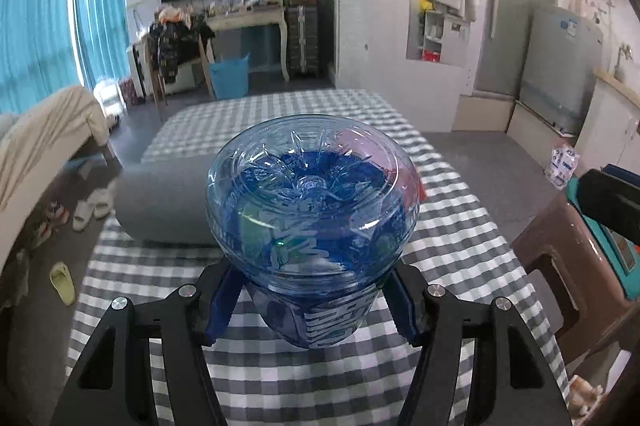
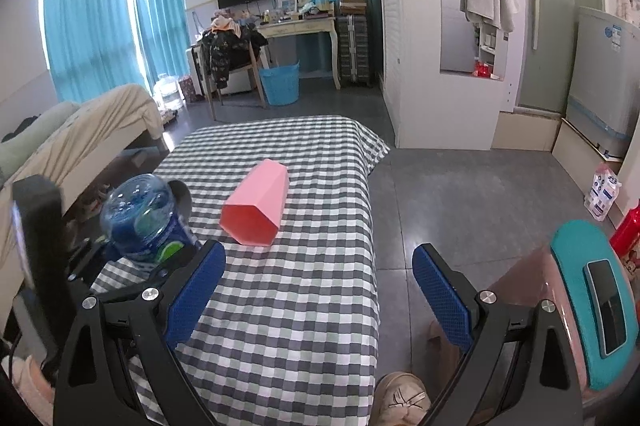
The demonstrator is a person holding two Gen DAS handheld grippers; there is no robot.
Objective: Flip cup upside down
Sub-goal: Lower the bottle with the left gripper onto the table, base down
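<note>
A pink hexagonal cup [image 2: 256, 210] lies on its side on the checked tablecloth [image 2: 304, 306], its open mouth turned toward the right wrist camera. My right gripper [image 2: 318, 254] is open and empty, a little short of the cup and to its right, partly past the table's right edge. My left gripper [image 1: 314, 290] is shut on a clear blue bottle [image 1: 312, 210], held off the cloth with its base toward the camera. In the right wrist view that bottle [image 2: 140, 214] sits left of the cup. The bottle hides most of the cup in the left wrist view.
A grey rolled cushion [image 1: 160, 202] lies on the table's left part. A brown plastic stool [image 1: 560, 266] stands right of the table, with a teal holder and phone [image 2: 592, 298] above it. A bed [image 2: 80, 130] is at left, slippers [image 1: 92, 206] on the floor.
</note>
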